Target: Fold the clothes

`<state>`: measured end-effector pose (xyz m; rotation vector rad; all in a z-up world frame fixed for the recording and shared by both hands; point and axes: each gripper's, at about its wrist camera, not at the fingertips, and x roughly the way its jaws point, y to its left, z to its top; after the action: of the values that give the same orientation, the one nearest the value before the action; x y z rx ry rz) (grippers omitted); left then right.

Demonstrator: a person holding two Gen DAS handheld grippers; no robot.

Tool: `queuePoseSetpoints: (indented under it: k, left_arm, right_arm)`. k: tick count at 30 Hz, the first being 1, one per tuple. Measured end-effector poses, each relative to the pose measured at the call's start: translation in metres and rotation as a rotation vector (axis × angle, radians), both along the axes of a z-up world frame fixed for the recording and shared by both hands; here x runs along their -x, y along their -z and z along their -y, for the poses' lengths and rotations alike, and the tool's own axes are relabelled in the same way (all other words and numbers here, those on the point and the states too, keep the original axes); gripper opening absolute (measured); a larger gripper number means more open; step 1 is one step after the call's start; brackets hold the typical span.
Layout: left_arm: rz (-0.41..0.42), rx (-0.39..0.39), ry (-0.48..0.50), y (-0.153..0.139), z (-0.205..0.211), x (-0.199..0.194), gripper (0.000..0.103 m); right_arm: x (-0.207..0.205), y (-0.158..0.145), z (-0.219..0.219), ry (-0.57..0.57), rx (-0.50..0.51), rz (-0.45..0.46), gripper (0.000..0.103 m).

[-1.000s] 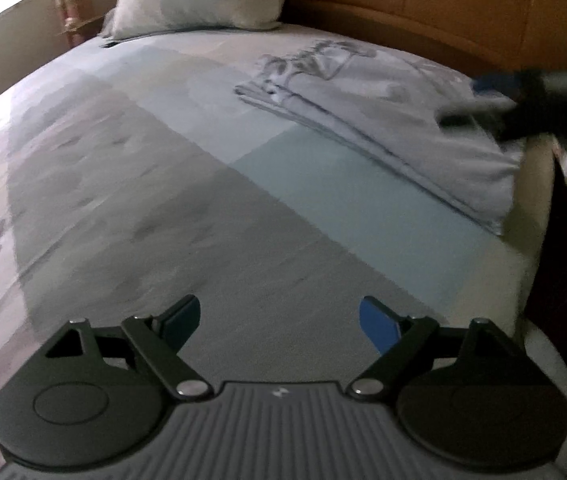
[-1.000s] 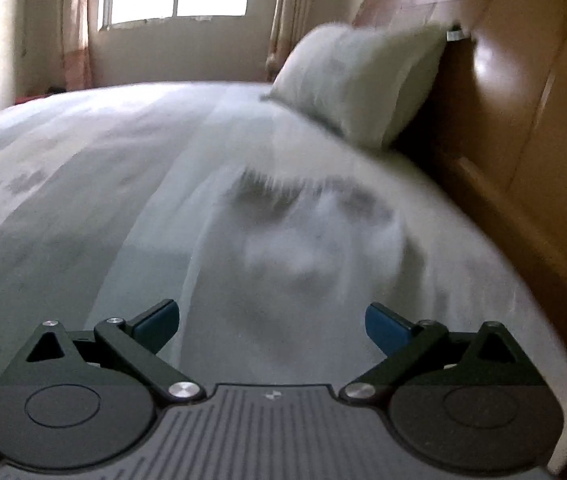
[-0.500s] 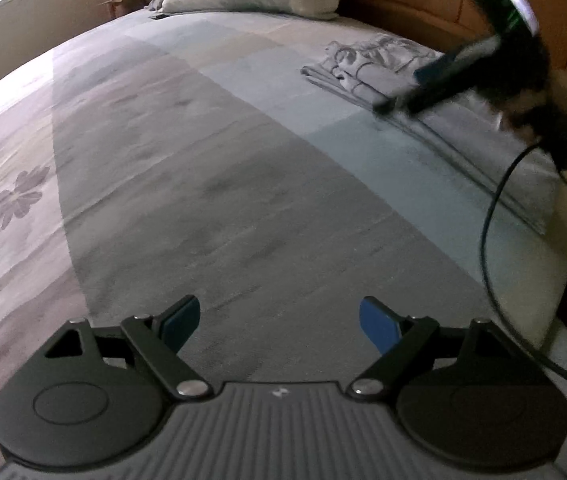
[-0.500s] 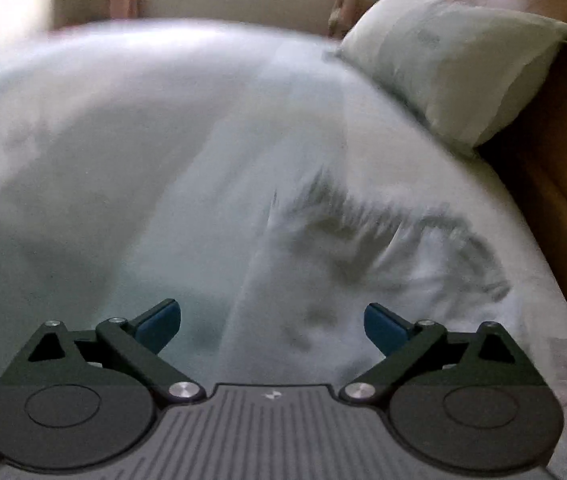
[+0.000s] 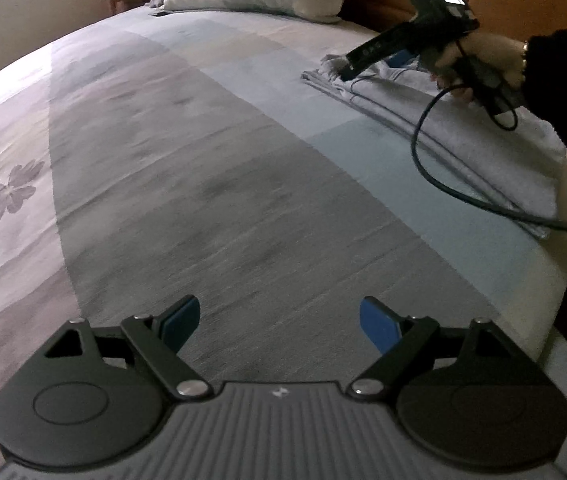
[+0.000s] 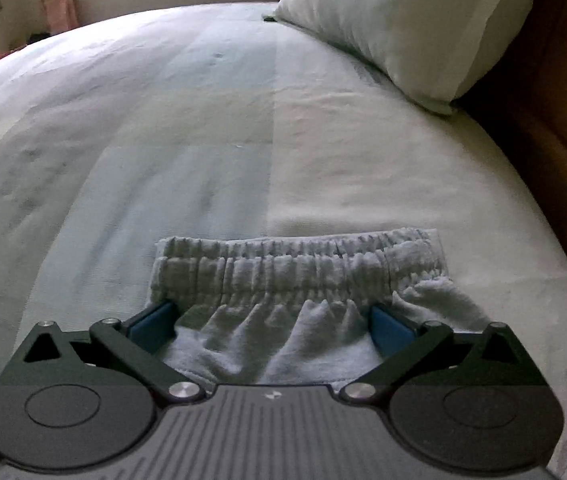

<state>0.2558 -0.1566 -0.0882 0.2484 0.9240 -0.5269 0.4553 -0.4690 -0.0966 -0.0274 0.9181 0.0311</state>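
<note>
Both grippers gape empty: right gripper (image 6: 271,324) straddles trousers' waistband (image 6: 295,272); closing might pinch bedsheet (image 6: 203,140) beneath; left gripper (image 5: 279,320) idle.

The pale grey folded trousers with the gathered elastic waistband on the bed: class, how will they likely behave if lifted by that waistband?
The pale grey folded trousers would probably go limp and hang, since the cloth already puckers softly below the elastic waistband. The stacked layers seem likely to slide apart and unfold. They look light: the bed cover barely dents beneath them.
</note>
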Motion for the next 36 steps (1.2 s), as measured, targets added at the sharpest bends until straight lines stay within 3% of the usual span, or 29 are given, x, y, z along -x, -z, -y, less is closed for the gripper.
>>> queuePoseSetpoints:
  k: [2, 9, 14, 17, 21, 27, 29, 32, 34, 36]
  left_arm:
    - [0.001, -0.008, -0.002, 0.0, 0.002, 0.001, 0.087]
    - [0.01, -0.015, 0.025, -0.002, 0.006, 0.007, 0.087]
    - [0.003, -0.004, 0.033, -0.003, 0.013, 0.009, 0.087]
    - [0.023, -0.013, 0.054, -0.007, 0.017, 0.013, 0.087]
    - [0.03, -0.027, 0.059, -0.008, 0.019, 0.013, 0.087]
    - [0.037, -0.03, 0.059, -0.01, 0.027, 0.015, 0.088]
    - [0.05, -0.023, 0.076, -0.013, 0.026, 0.018, 0.088]
    - [0.06, -0.013, 0.081, -0.015, 0.025, 0.021, 0.088]
    - [0.066, -0.008, 0.065, -0.016, 0.023, 0.021, 0.088]
    - [0.071, -0.019, 0.047, -0.018, 0.023, 0.023, 0.088]
  right_arm:
    - [0.004, -0.008, 0.008, -0.015, -0.028, -0.009, 0.103]
    - [0.055, -0.043, 0.046, -0.025, -0.148, 0.089, 0.103]
    - [0.065, -0.004, 0.081, 0.073, -0.179, -0.028, 0.103]
    - [0.072, -0.003, 0.085, 0.124, -0.141, 0.005, 0.102]
    - [0.097, -0.025, 0.068, 0.046, -0.238, 0.107, 0.103]
    - [0.103, -0.005, 0.043, 0.0, -0.169, 0.062, 0.103]
    - [0.106, -0.019, 0.035, 0.006, -0.182, 0.074, 0.103]
    - [0.122, -0.031, 0.014, -0.067, -0.278, 0.11, 0.103]
    - [0.121, -0.019, -0.004, -0.106, -0.284, 0.063, 0.103]
    - [0.123, -0.008, -0.018, -0.117, -0.223, 0.032, 0.103]
